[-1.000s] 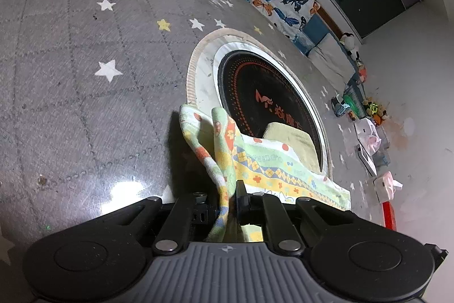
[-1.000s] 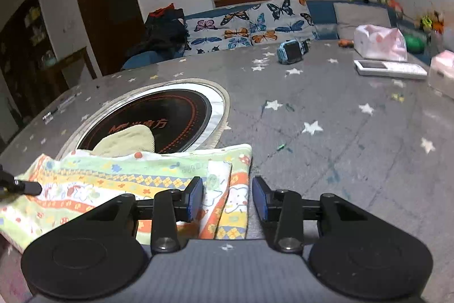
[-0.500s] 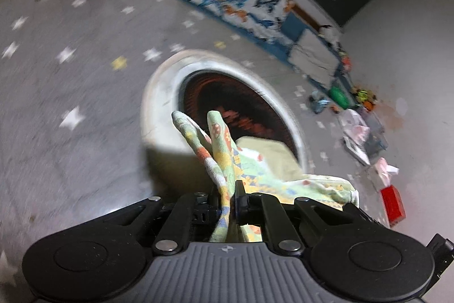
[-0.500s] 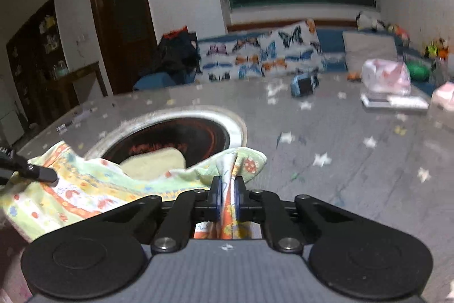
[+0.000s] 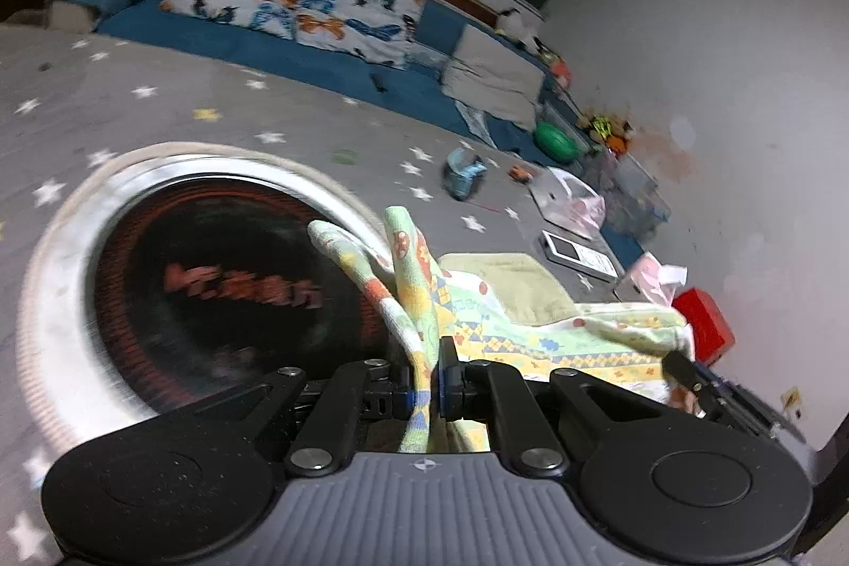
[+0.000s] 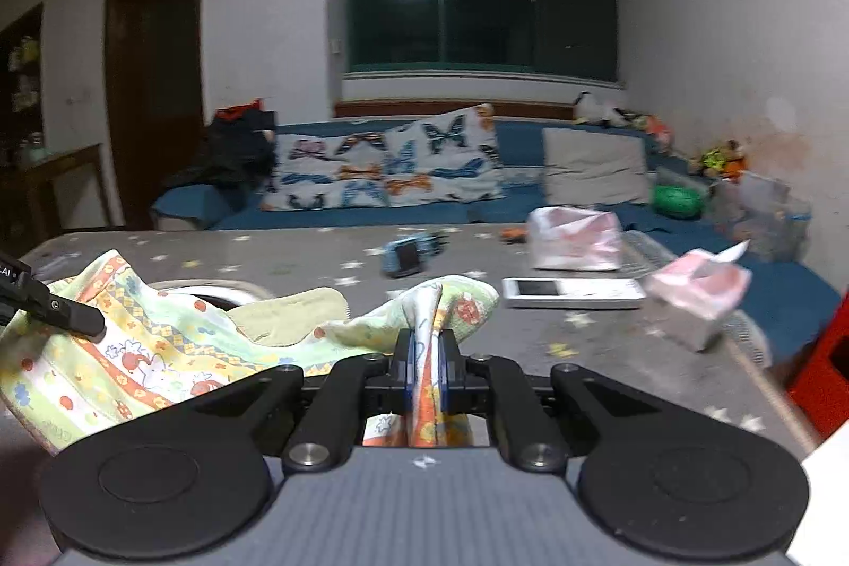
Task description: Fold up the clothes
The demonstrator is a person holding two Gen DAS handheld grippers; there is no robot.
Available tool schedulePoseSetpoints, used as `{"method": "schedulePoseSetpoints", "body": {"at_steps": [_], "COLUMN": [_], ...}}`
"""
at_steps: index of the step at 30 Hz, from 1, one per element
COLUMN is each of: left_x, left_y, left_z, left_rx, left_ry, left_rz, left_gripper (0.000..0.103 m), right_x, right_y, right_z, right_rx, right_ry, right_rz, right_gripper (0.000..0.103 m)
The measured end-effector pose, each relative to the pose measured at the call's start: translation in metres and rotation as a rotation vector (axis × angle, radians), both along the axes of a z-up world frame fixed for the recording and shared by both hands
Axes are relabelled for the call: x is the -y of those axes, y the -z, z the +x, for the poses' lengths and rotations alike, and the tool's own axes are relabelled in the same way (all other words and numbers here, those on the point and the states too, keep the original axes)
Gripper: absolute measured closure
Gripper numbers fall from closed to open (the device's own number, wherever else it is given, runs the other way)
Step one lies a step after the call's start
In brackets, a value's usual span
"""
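A small patterned garment (image 5: 536,327), pale green and yellow with cartoon prints, hangs lifted between both grippers above the grey star-print table (image 5: 159,99). My left gripper (image 5: 424,377) is shut on one corner of it. My right gripper (image 6: 425,362) is shut on the opposite corner; the garment (image 6: 159,354) sags to the left in the right wrist view. The left gripper's tip (image 6: 63,314) shows at the left edge there, and the right gripper's tip (image 5: 684,372) shows in the left wrist view.
A round black induction cooker (image 5: 223,279) is set in the table under the garment. A blue toy (image 6: 406,255), a white remote (image 6: 573,293), tissue packs (image 6: 700,287) and a red box (image 5: 703,322) lie on the right. A blue sofa (image 6: 371,205) is behind.
The right gripper closed on the garment's corner. Both grippers then lifted the garment off the table and tilted up, so more of the room shows.
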State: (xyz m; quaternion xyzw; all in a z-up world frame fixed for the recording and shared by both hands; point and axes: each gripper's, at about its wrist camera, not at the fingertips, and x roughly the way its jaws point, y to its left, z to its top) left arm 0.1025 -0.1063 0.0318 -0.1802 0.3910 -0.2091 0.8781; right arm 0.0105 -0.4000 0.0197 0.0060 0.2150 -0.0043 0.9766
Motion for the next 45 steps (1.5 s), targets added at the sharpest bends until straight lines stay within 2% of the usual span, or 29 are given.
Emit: {"method": "schedulePoseSetpoints", "body": {"at_steps": [3, 9, 15, 18, 22, 25, 28, 34, 40, 45], "left_x": [0.025, 0.061, 0.067, 0.06, 0.05, 0.045, 0.046, 0.078, 0.115, 0.127], "left_y": [0.004, 0.024, 0.051, 0.061, 0.062, 0.057, 0.049, 0.041, 0.053, 0.067], "left_z": [0.01, 0.032, 0.043, 0.047, 0.049, 0.05, 0.052, 0.056, 0.07, 0.076], "left_rx": [0.002, -0.028, -0.078, -0.114, -0.116, -0.092, -0.072, -0.032, -0.028, -0.024], "left_ry": [0.029, 0.056, 0.051, 0.038, 0.006, -0.018, -0.018, 0.08, 0.147, 0.161], "left_rz": [0.023, 0.075, 0.137, 0.153, 0.194, 0.221, 0.209, 0.181, 0.186, 0.218], "left_gripper": [0.095, 0.095, 0.095, 0.088, 0.078, 0.076, 0.076, 0.079, 0.079, 0.078], "right_x": [0.018, 0.04, 0.061, 0.066, 0.07, 0.067, 0.061, 0.04, 0.025, 0.015], "right_y": [0.002, 0.028, 0.055, 0.061, 0.065, 0.058, 0.055, 0.062, 0.07, 0.069], "right_z": [0.005, 0.015, 0.026, 0.03, 0.035, 0.037, 0.046, 0.07, 0.08, 0.072], "right_rx": [-0.008, -0.083, -0.157, -0.181, -0.202, -0.178, -0.178, -0.208, -0.229, -0.231], "right_ry": [0.039, 0.085, 0.13, 0.146, 0.161, 0.146, 0.1, 0.023, -0.022, -0.06], "right_rz": [-0.015, -0.001, 0.013, 0.013, 0.006, 0.003, 0.048, 0.103, 0.089, 0.063], "right_gripper": [0.096, 0.096, 0.095, 0.092, 0.087, 0.086, 0.085, 0.084, 0.077, 0.072]}}
